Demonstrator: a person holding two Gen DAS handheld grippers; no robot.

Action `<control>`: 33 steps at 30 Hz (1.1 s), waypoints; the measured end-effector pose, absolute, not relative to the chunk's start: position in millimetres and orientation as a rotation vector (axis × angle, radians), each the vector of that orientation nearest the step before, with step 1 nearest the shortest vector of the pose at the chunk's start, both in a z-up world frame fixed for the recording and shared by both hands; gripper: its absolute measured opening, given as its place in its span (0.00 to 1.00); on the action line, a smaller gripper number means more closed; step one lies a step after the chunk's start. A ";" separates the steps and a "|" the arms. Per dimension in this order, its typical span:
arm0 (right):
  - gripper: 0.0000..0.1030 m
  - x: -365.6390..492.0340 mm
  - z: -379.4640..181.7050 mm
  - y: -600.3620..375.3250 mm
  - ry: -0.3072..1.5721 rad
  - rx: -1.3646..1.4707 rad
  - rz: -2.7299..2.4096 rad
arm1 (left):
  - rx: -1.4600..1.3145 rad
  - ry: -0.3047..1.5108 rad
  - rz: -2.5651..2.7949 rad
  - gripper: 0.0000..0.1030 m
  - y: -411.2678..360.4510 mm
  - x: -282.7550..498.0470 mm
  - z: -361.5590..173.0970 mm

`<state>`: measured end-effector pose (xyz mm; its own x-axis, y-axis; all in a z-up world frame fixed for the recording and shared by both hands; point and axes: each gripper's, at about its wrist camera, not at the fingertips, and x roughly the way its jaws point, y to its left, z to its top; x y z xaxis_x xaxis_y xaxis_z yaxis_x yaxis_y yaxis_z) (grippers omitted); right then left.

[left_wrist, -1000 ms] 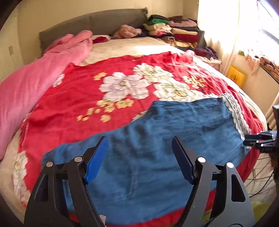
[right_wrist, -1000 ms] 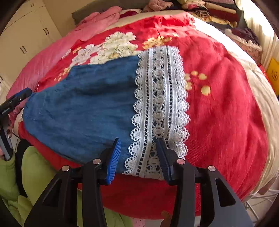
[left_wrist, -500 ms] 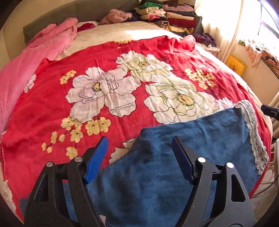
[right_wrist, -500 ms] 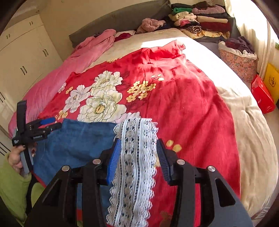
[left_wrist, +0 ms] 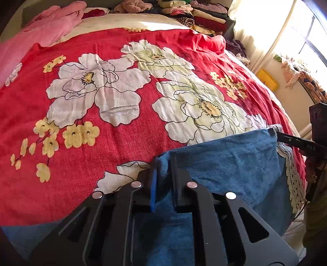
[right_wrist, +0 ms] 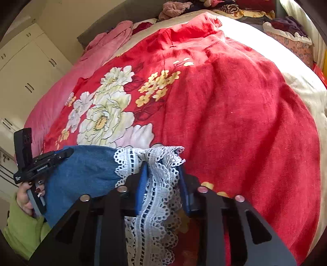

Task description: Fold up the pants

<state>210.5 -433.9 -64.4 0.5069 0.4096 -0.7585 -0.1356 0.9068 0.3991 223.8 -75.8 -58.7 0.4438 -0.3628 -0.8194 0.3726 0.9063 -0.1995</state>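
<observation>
Blue denim pants [left_wrist: 224, 163] with a white lace hem [left_wrist: 290, 171] lie at the near edge of a bed with a red floral cover [left_wrist: 122, 143]. My left gripper [left_wrist: 164, 161] is shut on the far edge of the blue cloth. In the right wrist view the right gripper [right_wrist: 161, 165] has its jaws closing, with the bunched lace hem [right_wrist: 130, 159] pinched between the blue pads. Each gripper shows in the other's view: the right one [left_wrist: 273, 133] at the pants' right corner, the left one [right_wrist: 67, 152] at the blue cloth [right_wrist: 87, 167].
A pink blanket [left_wrist: 40, 30] runs along the bed's left side. Folded clothes [left_wrist: 194, 14] are stacked at the headboard. White wardrobe doors [right_wrist: 30, 71] stand on the left, a cloth-filled basket [right_wrist: 290, 38] on the right. A hand in a green sleeve [right_wrist: 24, 229] holds the left gripper.
Both grippers moved forward over the pants to their far edge. The left jaws closed on the blue cloth and the right jaws narrowed onto the lace hem, which is now bunched.
</observation>
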 end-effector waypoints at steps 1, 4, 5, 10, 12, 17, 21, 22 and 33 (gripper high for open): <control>0.16 205.9 -56.8 -430.7 0.955 0.273 0.344 | 0.016 1.008 -0.455 0.02 -76.1 222.7 -55.8; 0.14 200.2 -31.2 -432.9 0.857 0.246 0.372 | 0.004 0.961 -0.450 0.01 -72.6 218.9 -38.7; 0.14 200.7 -24.5 -433.5 0.836 0.239 0.377 | 0.008 0.944 -0.444 0.01 -72.2 218.6 -33.0; 0.14 222.4 -20.4 -426.8 0.836 0.158 0.346 | 0.094 0.907 -0.381 0.01 -85.3 226.7 -28.8; 0.14 231.7 -33.8 -419.8 0.880 0.102 0.317 | 0.137 0.926 -0.351 0.01 -92.0 230.6 -42.8; 0.17 237.4 -65.0 -412.0 0.935 0.030 0.255 | 0.190 0.934 -0.341 0.04 -96.1 231.7 -71.7; 0.30 236.1 -62.1 -421.2 0.922 0.060 0.215 | 0.145 0.925 -0.341 0.16 -84.3 231.4 -64.3; 0.32 233.0 -58.3 -424.1 0.921 0.070 0.204 | 0.142 0.922 -0.328 0.23 -81.4 230.8 -61.6; 0.45 139.6 -11.2 -433.7 0.782 0.052 0.170 | 0.132 0.790 -0.254 0.64 -31.2 151.0 -10.4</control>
